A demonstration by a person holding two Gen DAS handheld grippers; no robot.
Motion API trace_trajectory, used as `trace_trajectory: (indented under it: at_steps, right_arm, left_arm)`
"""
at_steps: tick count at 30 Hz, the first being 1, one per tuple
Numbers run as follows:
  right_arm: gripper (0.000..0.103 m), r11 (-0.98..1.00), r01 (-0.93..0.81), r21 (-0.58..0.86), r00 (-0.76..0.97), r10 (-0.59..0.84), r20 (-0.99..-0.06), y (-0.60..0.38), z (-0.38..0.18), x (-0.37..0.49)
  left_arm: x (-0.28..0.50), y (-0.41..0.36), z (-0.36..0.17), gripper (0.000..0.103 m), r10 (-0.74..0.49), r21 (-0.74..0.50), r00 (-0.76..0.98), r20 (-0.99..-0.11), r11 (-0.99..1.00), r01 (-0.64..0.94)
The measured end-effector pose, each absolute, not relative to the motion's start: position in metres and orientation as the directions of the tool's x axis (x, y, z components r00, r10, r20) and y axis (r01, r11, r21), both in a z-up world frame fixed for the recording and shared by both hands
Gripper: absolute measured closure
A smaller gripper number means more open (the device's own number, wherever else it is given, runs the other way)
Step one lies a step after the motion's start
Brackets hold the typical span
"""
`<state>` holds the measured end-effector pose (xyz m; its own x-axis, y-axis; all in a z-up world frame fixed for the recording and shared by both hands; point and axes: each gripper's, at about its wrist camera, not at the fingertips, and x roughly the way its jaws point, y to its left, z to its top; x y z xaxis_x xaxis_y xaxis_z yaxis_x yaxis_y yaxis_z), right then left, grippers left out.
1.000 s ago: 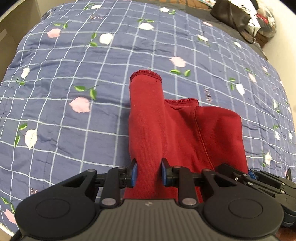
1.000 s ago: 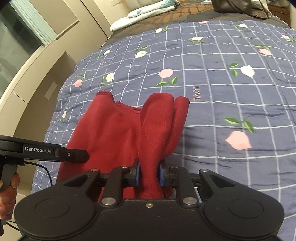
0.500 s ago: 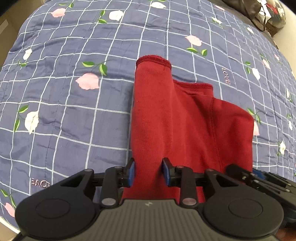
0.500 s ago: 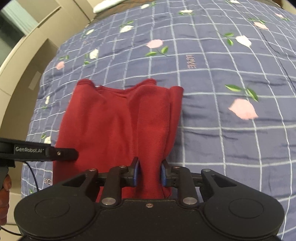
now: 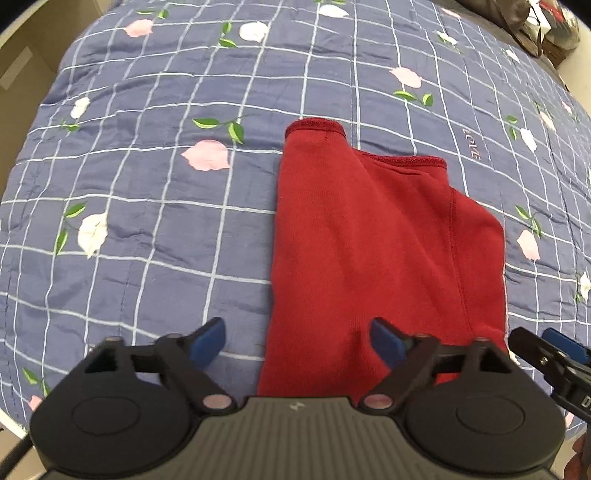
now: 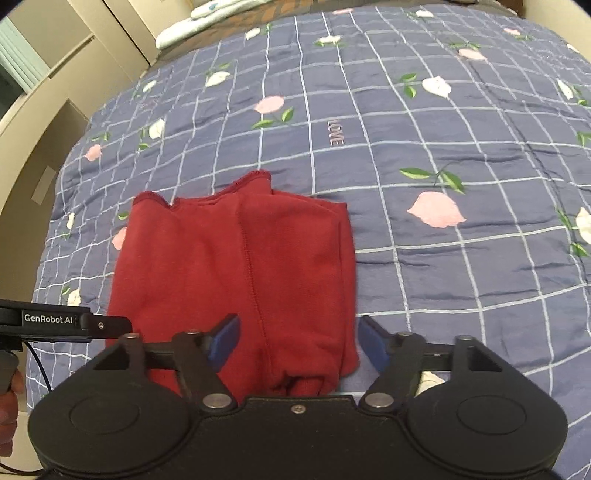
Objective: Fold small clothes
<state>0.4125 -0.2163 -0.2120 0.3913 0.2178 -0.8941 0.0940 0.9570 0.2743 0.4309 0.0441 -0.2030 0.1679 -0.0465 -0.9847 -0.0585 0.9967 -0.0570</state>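
A small red garment (image 5: pixel 369 251) lies folded lengthwise on the blue flowered quilt (image 5: pixel 147 203), with a hemmed cuff at its far end. My left gripper (image 5: pixel 297 339) hangs over the garment's near left edge. Its jaws are opening wide and the blue pads (image 5: pixel 210 339) stand clear of the cloth between them. In the right wrist view the same garment (image 6: pixel 229 266) lies flat with a seam down its middle. My right gripper (image 6: pixel 299 341) is over the near right edge, its jaws also opening, with cloth between them but not pressed. Each gripper shows at the edge of the other's view (image 5: pixel 546 350) (image 6: pixel 74 321).
The quilt (image 6: pixel 443 258) spreads wide on all sides of the garment. A dark bag (image 5: pixel 517 18) sits at the bed's far right corner. Folded pale linens (image 6: pixel 192 22) lie at the far end. Beige cabinets (image 6: pixel 37 110) stand left of the bed. A hand (image 6: pixel 7 398) holds the left gripper's handle.
Both grippers were shut on the garment's near edge and now stand open, having let go. Both sank towards the bed, and the cloth has settled flat.
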Motion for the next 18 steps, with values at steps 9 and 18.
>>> trace_trajectory:
  at_steps: [9,18]
  right_arm:
    - [0.004,0.96,0.04,0.278,0.511,0.219,-0.831,-0.224,-0.169,0.38]
    - [0.001,0.965,-0.026,0.262,0.643,0.217,-0.734,-0.23,-0.122,0.316]
  left_arm:
    - [0.383,0.047,-0.159,0.002,0.026,-0.011,0.299,-0.954,0.993,-0.122]
    - [0.297,0.031,-0.103,0.001,0.074,0.002,0.524,-0.848,0.991,-0.136]
